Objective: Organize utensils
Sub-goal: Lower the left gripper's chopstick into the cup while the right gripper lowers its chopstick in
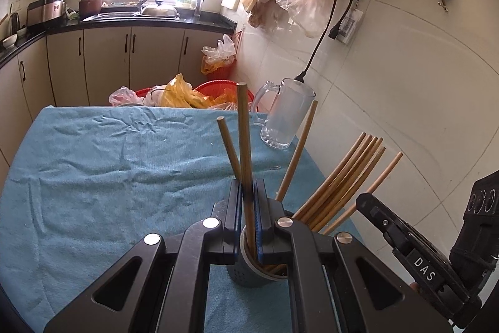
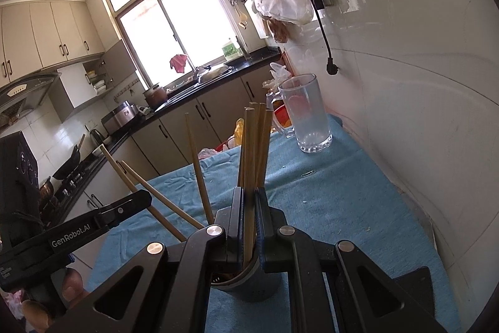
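Observation:
A grey perforated utensil holder [image 1: 249, 273] stands on the blue cloth, holding several wooden chopsticks [image 1: 340, 177] that fan out to the right. My left gripper [image 1: 248, 192] is shut on one upright chopstick [image 1: 244, 139] whose lower end is inside the holder. In the right wrist view, my right gripper [image 2: 248, 195] is shut on a chopstick [image 2: 249, 164] within a bundle standing in the same holder [image 2: 249, 286]. Other chopsticks [image 2: 196, 164] lean left. Each gripper's body shows at the edge of the other's view.
A clear glass mug [image 1: 285, 114] stands on the blue cloth [image 1: 109, 170] near the white tiled wall, also in the right wrist view [image 2: 307, 114]. A paper clip [image 2: 308, 173] lies on the cloth. Red baskets with plastic bags [image 1: 187, 94] sit beyond the table's far edge.

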### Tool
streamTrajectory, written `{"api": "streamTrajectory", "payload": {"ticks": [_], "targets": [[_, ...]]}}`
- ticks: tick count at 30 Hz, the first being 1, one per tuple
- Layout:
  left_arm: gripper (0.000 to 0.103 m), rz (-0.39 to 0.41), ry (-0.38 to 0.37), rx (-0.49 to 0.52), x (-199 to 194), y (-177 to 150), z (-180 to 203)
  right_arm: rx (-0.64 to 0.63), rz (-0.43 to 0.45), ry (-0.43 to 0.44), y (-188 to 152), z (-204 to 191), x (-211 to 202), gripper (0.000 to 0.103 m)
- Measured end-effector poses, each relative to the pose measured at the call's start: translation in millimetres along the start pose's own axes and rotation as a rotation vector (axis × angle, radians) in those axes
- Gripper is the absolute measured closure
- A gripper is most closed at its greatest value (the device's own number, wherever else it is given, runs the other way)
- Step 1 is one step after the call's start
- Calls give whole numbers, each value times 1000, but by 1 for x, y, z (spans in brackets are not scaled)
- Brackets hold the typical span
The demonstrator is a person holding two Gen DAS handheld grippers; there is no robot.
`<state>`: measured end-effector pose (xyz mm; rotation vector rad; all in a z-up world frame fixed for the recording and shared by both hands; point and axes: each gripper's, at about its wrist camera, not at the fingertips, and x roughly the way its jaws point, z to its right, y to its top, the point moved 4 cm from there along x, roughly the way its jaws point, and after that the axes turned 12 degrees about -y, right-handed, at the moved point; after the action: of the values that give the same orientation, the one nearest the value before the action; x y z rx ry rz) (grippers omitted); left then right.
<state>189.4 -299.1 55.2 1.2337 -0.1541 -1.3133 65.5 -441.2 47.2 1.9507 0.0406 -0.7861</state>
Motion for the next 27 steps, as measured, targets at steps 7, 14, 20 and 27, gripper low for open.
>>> {"api": "streamTrajectory", "payload": {"ticks": [7,14,20,27], "targets": [[95,-20,5,-11,7,-3,-5,1,-5,-4,3,0,6,96],[95,-33,12,-23,12,-6,-9,-4,-6,-4,4,0,9,96],[95,-42,18,-26,16,-7,-13,-7,-10,-3,3,-1,10,96],[92,-45,29,-31,18,-7,-15,-9,-6,-3,6,-2,14,96]]}}
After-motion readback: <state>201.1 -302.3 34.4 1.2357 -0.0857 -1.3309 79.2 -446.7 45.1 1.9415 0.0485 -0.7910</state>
